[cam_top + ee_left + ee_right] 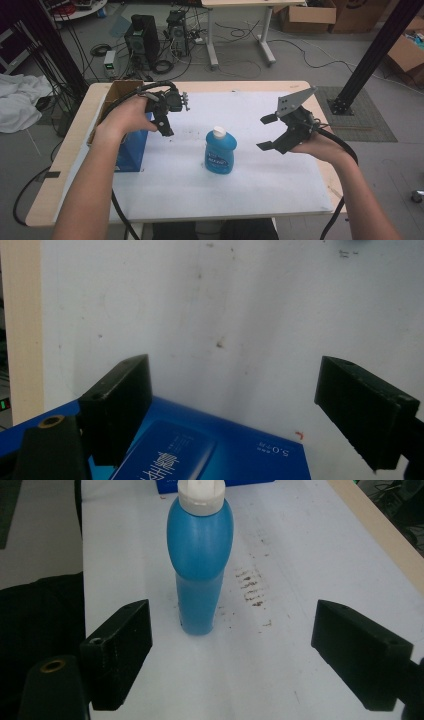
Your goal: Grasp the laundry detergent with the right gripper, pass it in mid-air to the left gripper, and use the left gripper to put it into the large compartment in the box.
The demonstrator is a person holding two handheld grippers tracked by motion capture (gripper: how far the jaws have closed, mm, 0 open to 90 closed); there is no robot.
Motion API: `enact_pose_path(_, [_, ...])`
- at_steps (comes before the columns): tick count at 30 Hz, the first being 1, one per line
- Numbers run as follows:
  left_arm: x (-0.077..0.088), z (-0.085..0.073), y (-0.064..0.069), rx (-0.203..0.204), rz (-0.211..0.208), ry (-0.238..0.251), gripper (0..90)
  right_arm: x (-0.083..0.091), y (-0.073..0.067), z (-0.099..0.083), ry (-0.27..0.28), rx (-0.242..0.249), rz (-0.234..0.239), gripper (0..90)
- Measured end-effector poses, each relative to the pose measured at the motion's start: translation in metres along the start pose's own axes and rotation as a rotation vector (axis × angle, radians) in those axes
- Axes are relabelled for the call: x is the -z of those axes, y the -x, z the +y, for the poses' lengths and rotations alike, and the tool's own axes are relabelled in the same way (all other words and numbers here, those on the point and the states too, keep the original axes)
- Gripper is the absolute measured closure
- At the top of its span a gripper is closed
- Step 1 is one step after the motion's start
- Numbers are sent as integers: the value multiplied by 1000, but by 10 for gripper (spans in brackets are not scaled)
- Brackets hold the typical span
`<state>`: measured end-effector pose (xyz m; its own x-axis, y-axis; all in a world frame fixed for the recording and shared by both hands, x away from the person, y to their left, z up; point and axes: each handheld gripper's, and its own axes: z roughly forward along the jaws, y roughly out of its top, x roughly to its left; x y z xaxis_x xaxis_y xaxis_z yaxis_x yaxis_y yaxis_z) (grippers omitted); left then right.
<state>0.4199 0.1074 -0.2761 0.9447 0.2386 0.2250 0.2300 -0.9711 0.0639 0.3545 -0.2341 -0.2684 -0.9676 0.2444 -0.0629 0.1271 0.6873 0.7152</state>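
Observation:
A blue bottle point(220, 151) with a white cap stands upright in the middle of the white table mat point(250, 185). My right gripper point(266, 132) hovers open to the bottle's right, jaws wide apart and pointed at it. In the right gripper view the bottle point(200, 565) stands ahead, left of centre between the jaws, untouched. My left gripper point(165, 127) is held over the top of a blue box point(131, 150) at the left. In the left gripper view the open gripper point(232, 405) holds nothing, with the blue box point(210, 445) just below.
A brown cardboard box point(116, 95) sits at the table's far left corner, behind the blue box. The wooden table edge point(65, 160) frames the mat. Beyond the table are computer towers point(142, 37), cables, another desk and a black post point(372, 55).

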Motion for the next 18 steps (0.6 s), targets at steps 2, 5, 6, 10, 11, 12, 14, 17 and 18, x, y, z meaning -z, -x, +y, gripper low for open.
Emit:
enact_pose_path(2, [0, 0, 0, 5, 0, 0, 161, -4, 0, -1, -1, 1, 1, 163])
enact_pose_path(5, [0, 0, 0, 5, 1, 0, 160, -16, -2, -3, -12, -2, -4, 164])
enact_pose_path(6, [0, 0, 0, 4, 2, 0, 160, -16, -2, -3, -12, -2, -4, 164])
enact_pose_path(10, [0, 0, 1, 2, 4, 4, 161, -32, -5, -5, -22, -4, 5, 163])
enact_pose_path(11, [0, 0, 1, 1, 3, 4, 161, -36, -6, -5, -20, -2, 7, 163])
enact_pose_path(12, [0, 0, 1, 0, 3, 1, 161, -39, -6, -5, -20, -3, 14, 165])
enact_pose_path(14, [0, 0, 1, 0, 2, 1, 161, -41, -6, -5, -20, -4, 16, 162])
enact_pose_path(17, [0, -1, 1, 0, -1, 1, 161, -51, -8, -5, -17, -6, 14, 164])
enact_pose_path(18, [0, -1, 1, 2, -2, 2, 161, -51, -8, -5, -17, -6, 14, 164])
